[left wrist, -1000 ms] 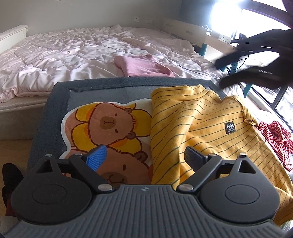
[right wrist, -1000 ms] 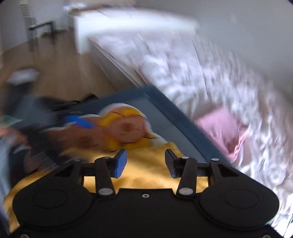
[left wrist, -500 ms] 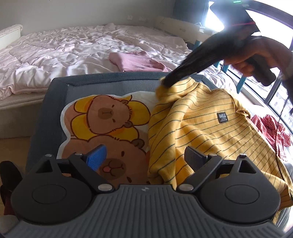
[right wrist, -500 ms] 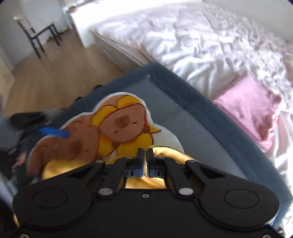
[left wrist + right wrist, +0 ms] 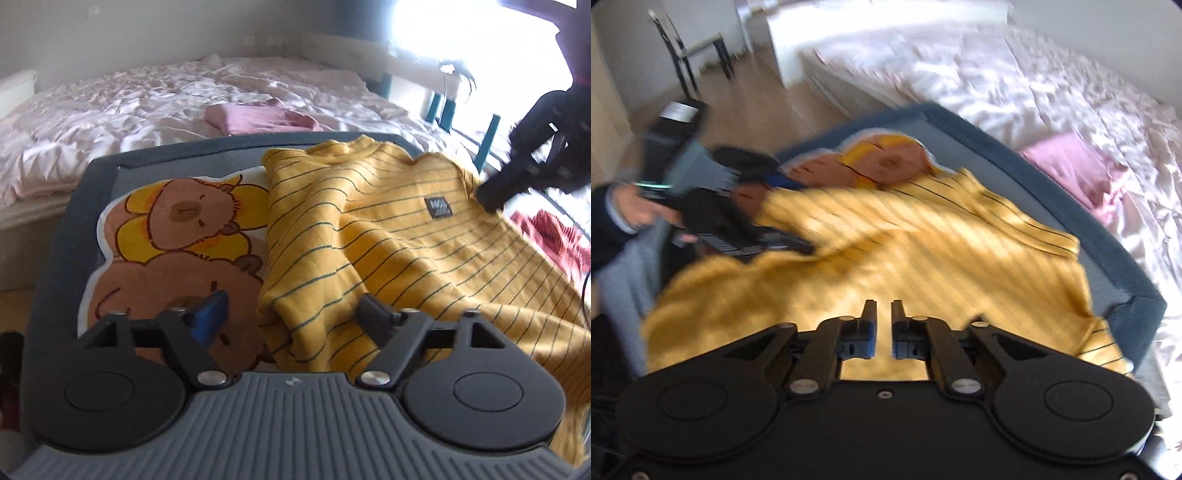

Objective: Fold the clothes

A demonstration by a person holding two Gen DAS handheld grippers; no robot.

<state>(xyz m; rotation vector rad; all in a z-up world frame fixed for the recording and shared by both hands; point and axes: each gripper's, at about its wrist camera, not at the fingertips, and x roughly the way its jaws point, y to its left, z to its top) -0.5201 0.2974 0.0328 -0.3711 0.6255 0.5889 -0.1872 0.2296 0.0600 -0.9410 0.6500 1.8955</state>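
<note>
Left wrist view: my left gripper (image 5: 295,314) hangs spread wide over the near fold of the yellow striped shirt (image 5: 388,229), pinching nothing; the shirt lies rumpled across the right half of the grey padded bench (image 5: 74,206), overlapping the capybara cushion (image 5: 177,236). Half a second ago my right gripper was at the shirt's far left corner by the cushion; now the right gripper (image 5: 491,197) sits over by the shirt's right shoulder, beside the small dark patch (image 5: 437,206), and that far corner lies flatter on the bench. A folded pink garment (image 5: 258,118) rests on the bed (image 5: 110,110); red striped cloth (image 5: 546,236) lies off to the right.

Right wrist view: blurred, so I am mid-move; the fingers, pressed together on cloth half a second ago, now stand a narrow slit apart with only shirt showing beyond them; I cannot tell whether any cloth is caught between them.

Meaning, as I judge it: the shirt is being spread and squared rather than folded; it is not yet a neat fold.
</note>
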